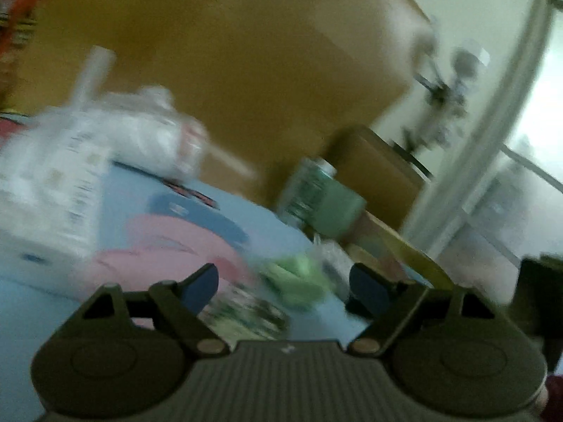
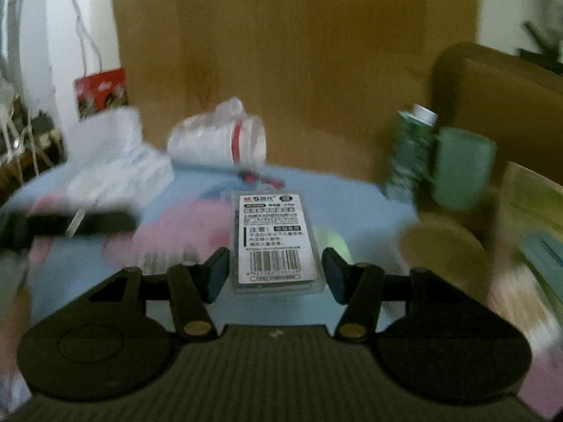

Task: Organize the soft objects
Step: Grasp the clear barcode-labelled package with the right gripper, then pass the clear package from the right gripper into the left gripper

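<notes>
Between the right gripper's (image 2: 275, 270) parted jaws lies a flat, clear plastic pack (image 2: 272, 242), barcode label up, long axis running straight away; whether the pads touch it is unclear. The left gripper's (image 1: 283, 286) jaws gape around blurred green stuff (image 1: 299, 277), not gripping. Farther off lie bagged white cups (image 2: 220, 140).

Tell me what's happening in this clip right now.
A person works with a handheld tool in each hand over a cluttered blue-and-pink sheet. The right tool frames a clear flat pack with a barcode label; a small gap shows on each side, so it isn't clamped. The left tool is open over a blurred green soft item, gripping nothing. A wrapped stack of cups and a green bottle stand behind.
</notes>
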Available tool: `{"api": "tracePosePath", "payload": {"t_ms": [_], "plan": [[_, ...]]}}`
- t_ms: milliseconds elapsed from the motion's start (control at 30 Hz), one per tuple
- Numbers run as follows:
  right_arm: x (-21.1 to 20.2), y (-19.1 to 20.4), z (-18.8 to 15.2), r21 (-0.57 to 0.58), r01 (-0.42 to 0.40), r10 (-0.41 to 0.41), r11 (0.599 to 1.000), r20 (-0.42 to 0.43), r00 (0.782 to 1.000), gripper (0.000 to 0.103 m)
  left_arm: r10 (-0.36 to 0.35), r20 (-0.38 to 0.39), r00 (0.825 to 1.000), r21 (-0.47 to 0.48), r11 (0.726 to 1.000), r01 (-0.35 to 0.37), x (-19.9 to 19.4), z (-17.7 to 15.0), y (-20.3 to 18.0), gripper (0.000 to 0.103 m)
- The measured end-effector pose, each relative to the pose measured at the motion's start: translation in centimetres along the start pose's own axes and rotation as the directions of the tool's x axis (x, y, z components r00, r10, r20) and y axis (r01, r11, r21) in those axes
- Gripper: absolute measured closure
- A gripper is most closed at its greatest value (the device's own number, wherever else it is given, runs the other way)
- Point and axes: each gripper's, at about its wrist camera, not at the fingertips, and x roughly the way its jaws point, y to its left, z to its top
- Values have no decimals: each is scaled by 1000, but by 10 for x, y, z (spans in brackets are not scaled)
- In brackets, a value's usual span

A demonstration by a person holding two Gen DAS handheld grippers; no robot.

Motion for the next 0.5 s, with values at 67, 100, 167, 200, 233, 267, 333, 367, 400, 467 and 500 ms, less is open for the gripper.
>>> {"api": "tracePosePath", "payload": {"t_ms": [67,100,167,200,233,267,333,367,400,467,500], "plan": [[-26,3,-29,-29,42,-43,999,-9,999,43,-40,-54,998,36,998,42,8,-4,-18,21],[-33,4,-41,-45,62,-63,997,-20,998,43,-64,-85,994,57,996,69,13,-6,-30,24],[-44,2,-60,-48,88,-90,995,-43,995,43,-94,-145,985,85,991,107,23,-13,-54,24],[-47,1,-67,-33,90,-92,995,-51,994,43,-89,-179,980,90,990,106,29,-17,-64,24],[-47,0,-72,-14,87,-88,996,-61,994,43,-73,-220,973,94,991,95,36,-22,-74,26],[-47,-3,-77,7,84,-83,996,-70,994,43,-52,-269,962,97,992,80,46,-27,-83,30],[-51,-5,-85,42,79,-77,996,-50,996,42,-16,-337,941,96,994,51,59,-38,-93,31],[-53,-6,-88,47,76,-74,996,-42,996,42,2,-373,928,96,995,36,65,-43,-97,31],[-55,-5,-91,47,75,-73,996,-34,997,42,15,-403,915,91,996,24,70,-49,-99,31],[-59,-3,-96,41,76,-75,996,-22,997,42,36,-394,918,114,993,9,67,-58,-106,31],[-62,-4,-98,46,72,-71,996,-18,997,42,28,-406,913,105,994,16,67,-61,-109,31]]}}
